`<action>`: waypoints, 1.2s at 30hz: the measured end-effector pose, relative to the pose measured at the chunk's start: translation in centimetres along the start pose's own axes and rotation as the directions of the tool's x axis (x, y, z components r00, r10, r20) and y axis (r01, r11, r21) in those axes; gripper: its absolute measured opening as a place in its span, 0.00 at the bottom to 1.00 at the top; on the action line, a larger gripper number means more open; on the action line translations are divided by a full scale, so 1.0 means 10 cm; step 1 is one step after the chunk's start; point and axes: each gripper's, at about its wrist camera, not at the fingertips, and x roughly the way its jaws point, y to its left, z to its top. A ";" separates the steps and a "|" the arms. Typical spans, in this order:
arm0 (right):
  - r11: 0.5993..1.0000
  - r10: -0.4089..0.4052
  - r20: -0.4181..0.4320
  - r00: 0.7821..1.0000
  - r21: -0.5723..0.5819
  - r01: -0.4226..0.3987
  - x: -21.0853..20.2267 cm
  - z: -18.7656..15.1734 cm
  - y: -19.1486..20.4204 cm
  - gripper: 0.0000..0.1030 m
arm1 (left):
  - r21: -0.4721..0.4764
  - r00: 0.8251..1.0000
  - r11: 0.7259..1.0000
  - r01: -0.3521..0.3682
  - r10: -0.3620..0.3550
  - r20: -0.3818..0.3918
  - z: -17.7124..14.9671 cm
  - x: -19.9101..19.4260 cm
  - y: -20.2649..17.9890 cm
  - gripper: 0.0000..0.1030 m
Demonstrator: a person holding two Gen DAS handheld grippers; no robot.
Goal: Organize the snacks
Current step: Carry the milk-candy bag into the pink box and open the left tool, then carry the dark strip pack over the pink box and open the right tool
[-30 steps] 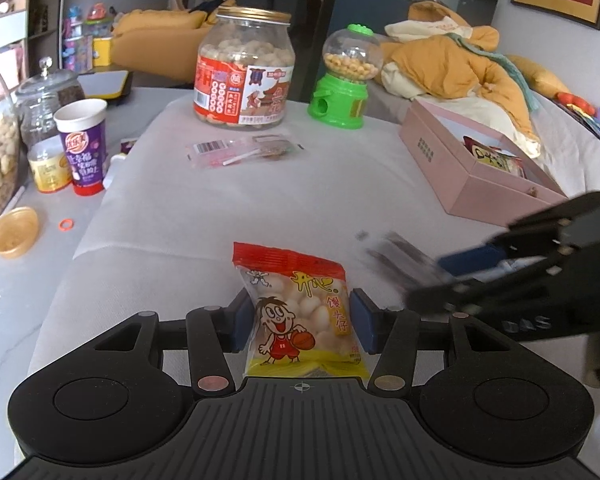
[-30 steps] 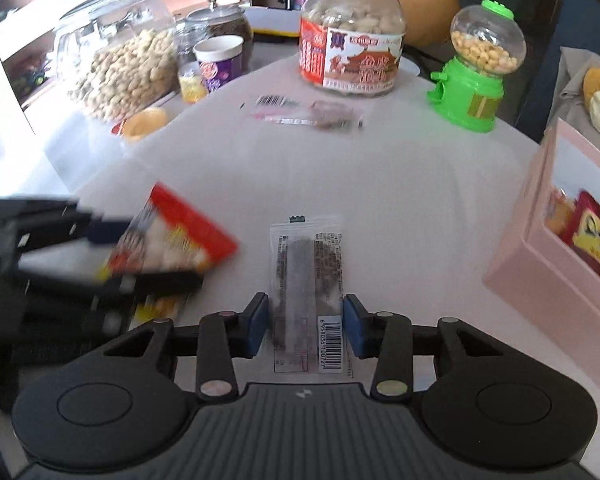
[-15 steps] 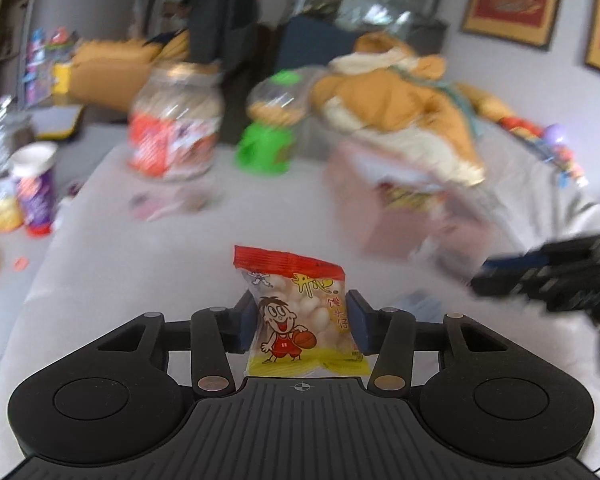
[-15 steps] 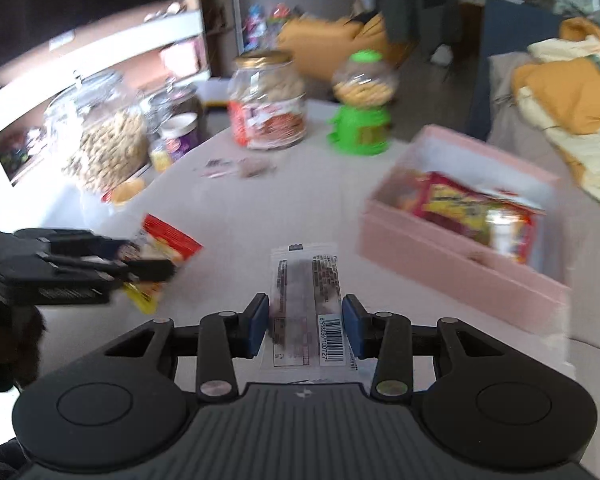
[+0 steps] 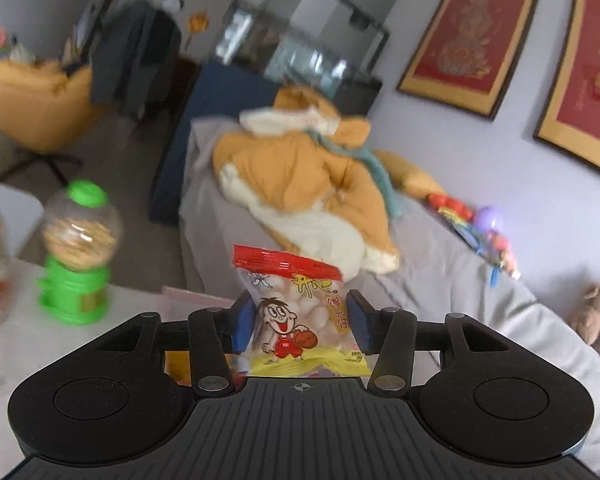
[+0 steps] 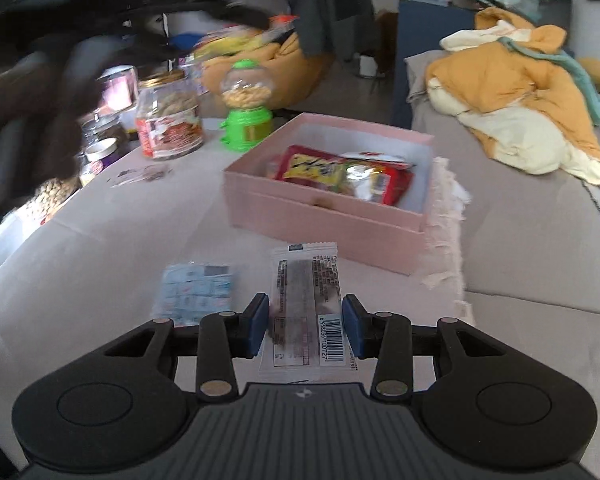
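Between the blue pads of the left gripper [image 5: 300, 322], a puffy red-and-yellow bag of small round biscuits [image 5: 300, 312], pinched at its lower sides and carried high above the table, with the green candy dispenser [image 5: 78, 256] off to the left and below. Between the pads of the right gripper [image 6: 305, 324], a flat clear-wrapped snack bar [image 6: 306, 316], clamped across its width near the barcode end, held over the white tablecloth [image 6: 100, 248]. Ahead and slightly right of those tongs, the open pink box [image 6: 324, 210], already holding several packets (likely the destination). Just left of the right tongs, a pale blue packet [image 6: 198, 290] lying on the cloth. Both packs probably light, crinkly and slippery; biscuits fragile, so gentle squeeze at the edges, not the middle.
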 end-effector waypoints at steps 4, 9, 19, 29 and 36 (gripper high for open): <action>0.999 -0.013 0.003 1.000 0.035 0.012 0.01 -0.03 -0.16 0.39 | 0.002 0.996 1.000 0.023 -0.023 -0.083 -0.09 0.30 0.04 0.51; 0.998 -0.019 0.008 1.000 0.067 0.019 0.02 0.00 -0.27 0.39 | 0.065 1.000 0.998 -0.025 0.025 0.001 -0.07 -0.12 0.23 0.51; 0.973 0.055 0.183 0.982 0.210 -0.093 0.27 1.41 -0.50 0.31 | -0.066 0.964 0.962 -0.266 0.266 -0.005 -0.07 -0.85 1.50 0.51; 1.000 -0.019 -0.181 0.983 0.011 0.021 0.72 0.65 -0.31 0.54 | -0.109 0.959 0.957 -0.268 0.255 -0.120 -0.68 -1.16 1.88 0.51; 0.999 -0.045 -0.304 0.952 -0.029 0.037 0.81 0.23 -0.16 0.35 | -0.095 0.963 0.962 -0.257 0.246 -0.111 -0.85 -1.34 1.81 0.51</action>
